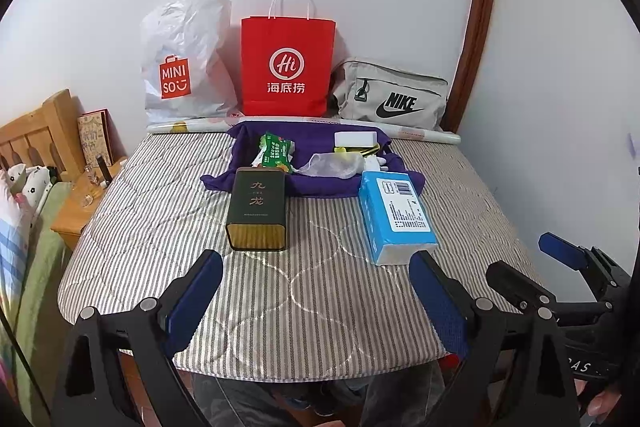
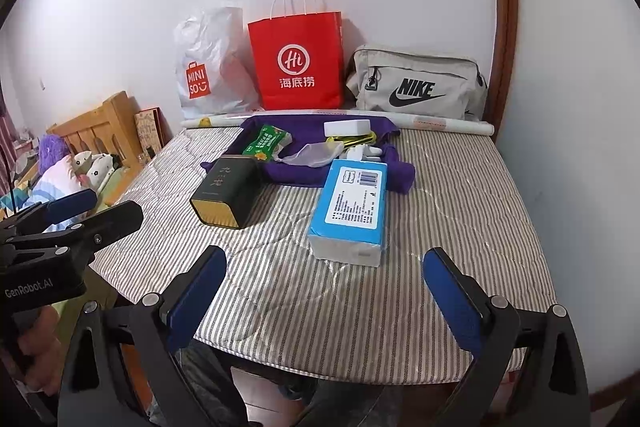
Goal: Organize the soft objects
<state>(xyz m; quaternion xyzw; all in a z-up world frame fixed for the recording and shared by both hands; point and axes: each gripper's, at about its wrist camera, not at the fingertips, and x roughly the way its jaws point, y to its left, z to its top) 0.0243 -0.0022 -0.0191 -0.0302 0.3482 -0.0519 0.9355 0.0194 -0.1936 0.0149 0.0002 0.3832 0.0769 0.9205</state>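
1. A grey-striped quilted pad (image 1: 160,227) covered the tabletop and carried everything in the scene.
2. Three bags stood in a row against the white wall at the pad's far edge: a white Miniso plastic bag (image 1: 184,67) on the left, a red paper bag (image 1: 287,67) touching it in the middle, and a grey Nike pouch (image 1: 394,95) on the right.
3. A purple cloth (image 1: 316,135) lay spread near the far edge, in front of the red paper bag, with small items piled on it.
4. A blue tissue pack (image 1: 394,215) rested on the pad, its far end overlapping the cloth's right side.
5. A dark tea tin (image 1: 258,215) lay on its side to the left of the tissue pack, its far end touching the cloth's front edge.
6. On the cloth sat a green snack packet (image 1: 274,153), a crumpled clear plastic bag (image 1: 332,165) and a white sponge block (image 1: 357,138).
7. The left gripper (image 1: 316,291) hung over the pad's near edge with jaws spread wide and nothing between them.
8. The right gripper (image 2: 324,287) was likewise wide apart and empty, short of the tissue pack, its blue pads clear of every object.
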